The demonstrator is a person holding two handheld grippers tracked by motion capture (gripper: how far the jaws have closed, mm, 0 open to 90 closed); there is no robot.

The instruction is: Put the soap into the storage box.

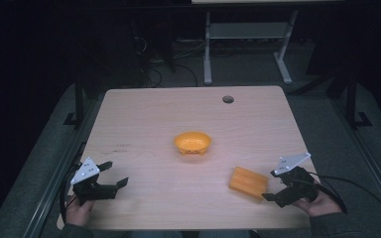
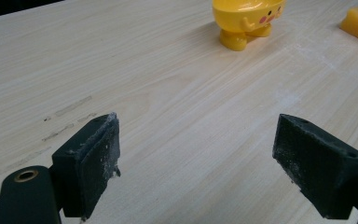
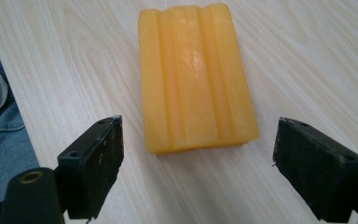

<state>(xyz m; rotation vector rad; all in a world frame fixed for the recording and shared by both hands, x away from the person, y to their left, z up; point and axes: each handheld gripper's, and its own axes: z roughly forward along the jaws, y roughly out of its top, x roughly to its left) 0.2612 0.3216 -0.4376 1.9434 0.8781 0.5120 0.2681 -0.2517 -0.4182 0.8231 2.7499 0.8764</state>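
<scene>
- Table (image 1: pixel 144 119): pale wood grain, rounded corners, a round cable hole (image 1: pixel 227 99) near the far edge. Faint scuff marks on the left half.
- Yellow bowl (image 1: pixel 192 143): about mid-table, upright on small feet. The left gripper view shows a cartoon face with pink cheeks on its side (image 2: pixel 247 21).
- Orange block (image 1: pixel 248 182): ridged, rectangular, lying flat near the front right of the table, well apart from the bowl. In the right gripper view (image 3: pixel 193 74) three lengthwise ridges run along its top; its near end sits just ahead of the fingers, between their lines, not touched.
- Left gripper (image 1: pixel 115 174): held low at the front left corner, fingers spread wide, nothing between them. Left gripper view: both pads (image 2: pixel 91 163) over bare wood, whitish dust on the pad faces.
- Right gripper (image 1: pixel 273 191): at the front right, just beside the block's right end, fingers spread wide, nothing held. Grey plate on top, cable trailing right.
- A hand (image 1: pixel 322 203) grips the right tool; blue fabric at the left edge of the right gripper view (image 3: pixel 2 140).
</scene>
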